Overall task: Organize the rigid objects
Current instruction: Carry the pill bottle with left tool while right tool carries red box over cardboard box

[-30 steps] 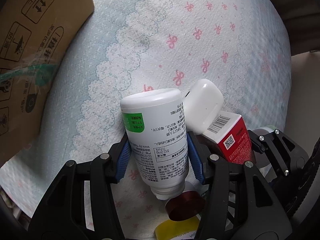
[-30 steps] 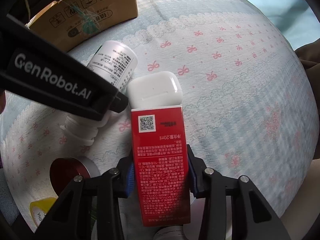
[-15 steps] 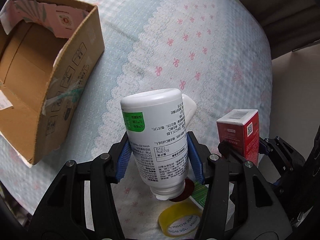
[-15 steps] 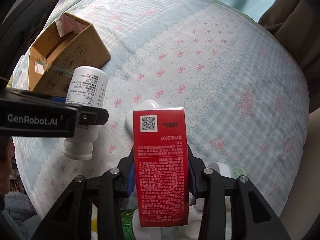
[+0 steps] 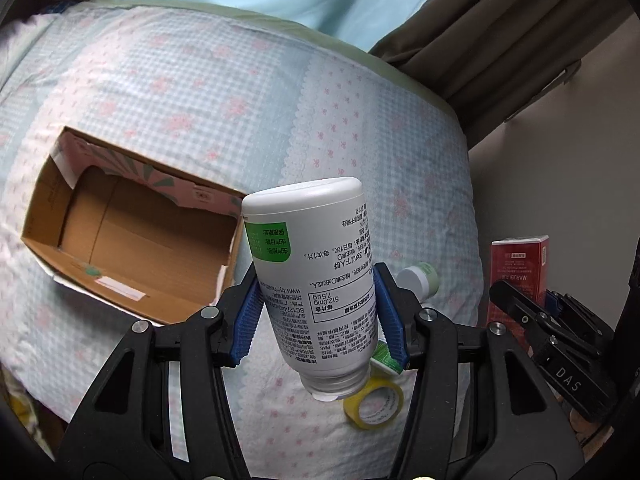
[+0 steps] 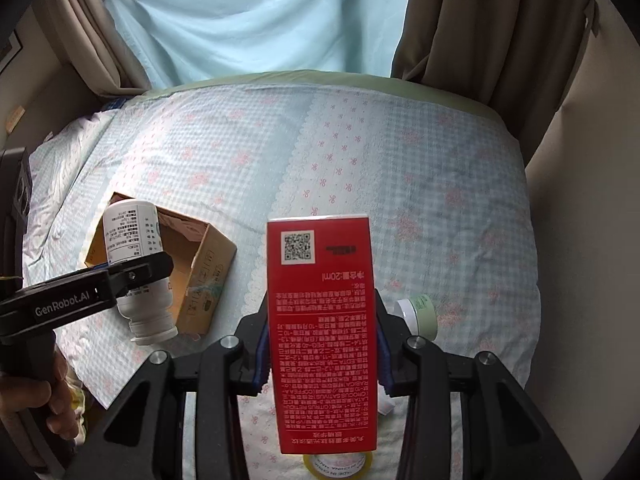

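I have both grippers loaded and well up off the bed now. A second ago they were low among the clutter, the bottle and the carton pressed in beside a white earbud case; since then I have lifted both clear, and the open cardboard box has swung fully into the left wrist view.

My left gripper is clamped on the white supplement bottle, blue pads squeezing its label on both sides. The bottle hangs cap-down and tilted, in the air just right of the box's near corner.

My right gripper is clenched on the red carton, held upright above the checked bedspread, to the right of the box and apart from it.

Still lying on the bedspread are a yellow tape roll and a small green-and-white jar, both near the bed's right edge.

The lift looks done, so I judge the next step is carrying both items left to the box, which shows empty inside. The bottle is closer; its tilt means I should lower it in gently so it does not catch the rim.
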